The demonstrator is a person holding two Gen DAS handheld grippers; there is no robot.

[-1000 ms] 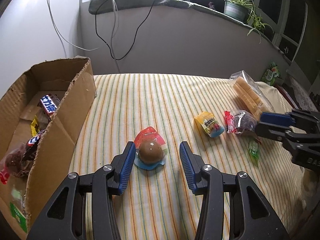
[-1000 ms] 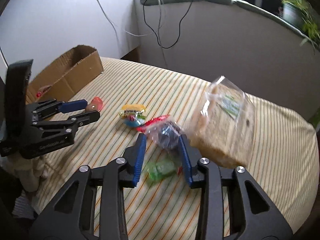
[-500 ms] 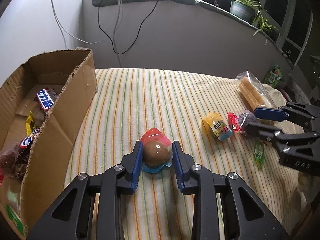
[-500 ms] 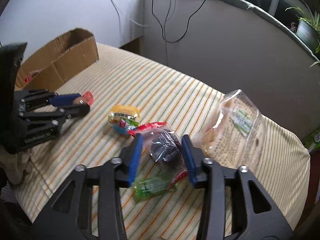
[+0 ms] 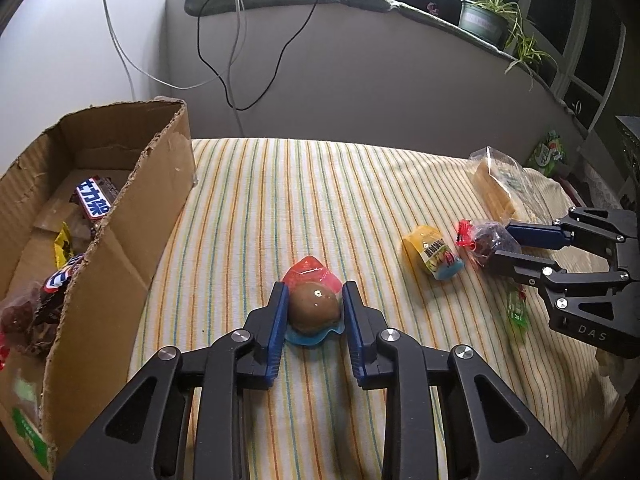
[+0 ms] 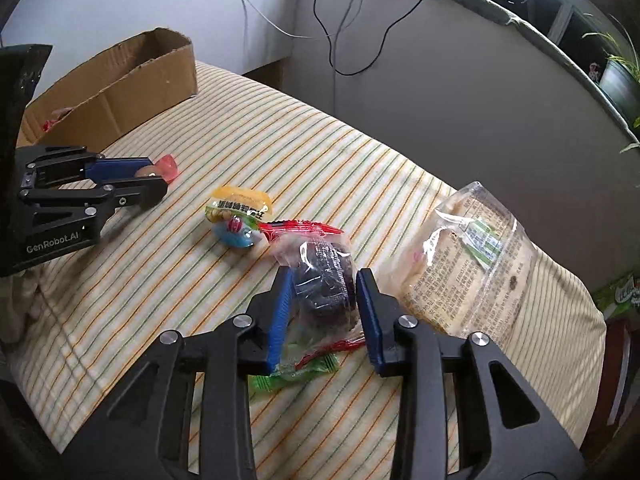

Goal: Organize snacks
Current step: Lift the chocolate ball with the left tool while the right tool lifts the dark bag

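Two hand-held grippers are at work on the counter (image 5: 320, 200), which is covered with a striped cloth. My left hand-held gripper (image 5: 314, 310) has its blue fingers (image 5: 277, 320) pressed on both sides of a brown egg snack (image 5: 314, 308) in a red and blue wrapper; the snack rests on the cloth, in the middle of the counter. My right hand-held gripper (image 6: 323, 300) pinches a dark cake in a clear wrapper (image 6: 324, 280) between its pads (image 6: 370, 312), and this packet also lies on the cloth. Under the right gripper's fingers I see a small green candy (image 6: 296, 372).

Between the two grippers lies a yellow snack pack (image 5: 432, 254) with a blue end, apart from both. Just beside the dark cake, on the far side from the yellow pack, a large clear bag of bread (image 6: 468, 264) lies on the counter.

At the left edge of the counter stands an open cardboard box (image 5: 160, 200) with torn edges. Several wrapped snacks are inside, among them a bar with a blue and white label (image 5: 94, 202) and a yellow packet (image 5: 64, 242). Behind the counter, cables (image 5: 240, 60) hang down a grey wall, and a potted plant (image 5: 482, 20) stands on the ledge above.
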